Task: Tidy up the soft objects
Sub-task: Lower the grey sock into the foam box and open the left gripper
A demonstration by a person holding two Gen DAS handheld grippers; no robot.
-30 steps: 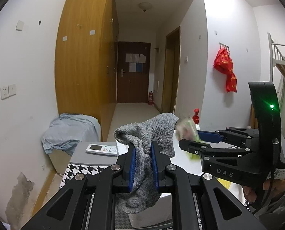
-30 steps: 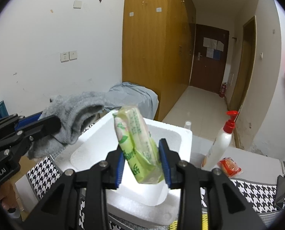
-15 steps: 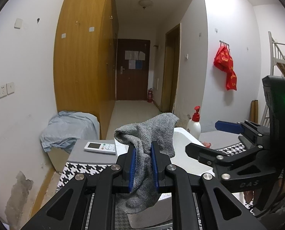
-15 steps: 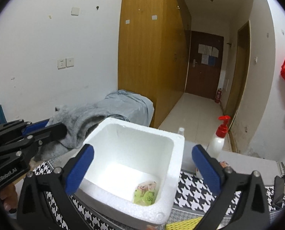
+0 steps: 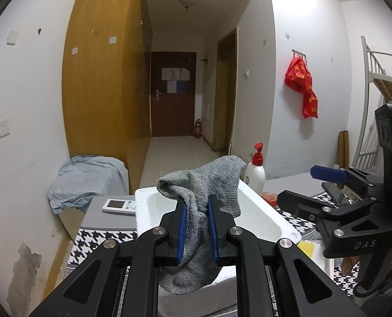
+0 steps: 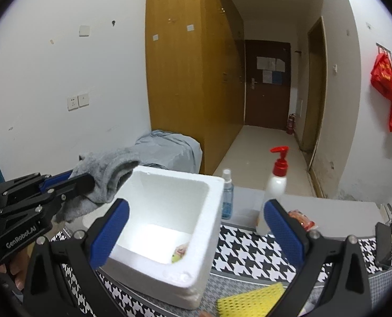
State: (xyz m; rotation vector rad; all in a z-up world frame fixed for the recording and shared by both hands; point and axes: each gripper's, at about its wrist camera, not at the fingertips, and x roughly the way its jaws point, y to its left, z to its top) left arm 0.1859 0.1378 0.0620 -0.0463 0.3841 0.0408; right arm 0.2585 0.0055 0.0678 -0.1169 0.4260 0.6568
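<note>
- Left gripper (image 5: 197, 227): its blue fingers (image 5: 181, 225) are clamped on one grey cloth (image 5: 203, 185), so they only stand as far apart as the bunched fabric. Part of the cloth flops up above the tips, the rest hangs down below them, all of it over the near edge of the foam box (image 6: 166, 227).
- Right gripper (image 6: 196, 227): its fingers have just been opening and now stand wide apart with nothing between them. One blue pad sits in front of the box's left wall, the other off to the right near the pump bottle (image 6: 273, 192).
- One white foam box on the houndstooth-patterned counter (image 6: 251, 248), open on top. Down in its near right corner lies one green packet (image 6: 178, 253), mostly hidden by the wall.
- One yellow sponge cloth (image 6: 251, 301) lies flat on the counter, just in front of the box on the right.
- Two bottles behind the box: one white with a red pump, one small clear spray bottle (image 6: 226, 195) with blue liquid.
- One red snack packet (image 6: 301, 219) beside the pump bottle, one dark phone (image 6: 384, 245) at the right edge.
- One white remote (image 5: 119, 206) on the grey part of the counter, left of the box.
</note>
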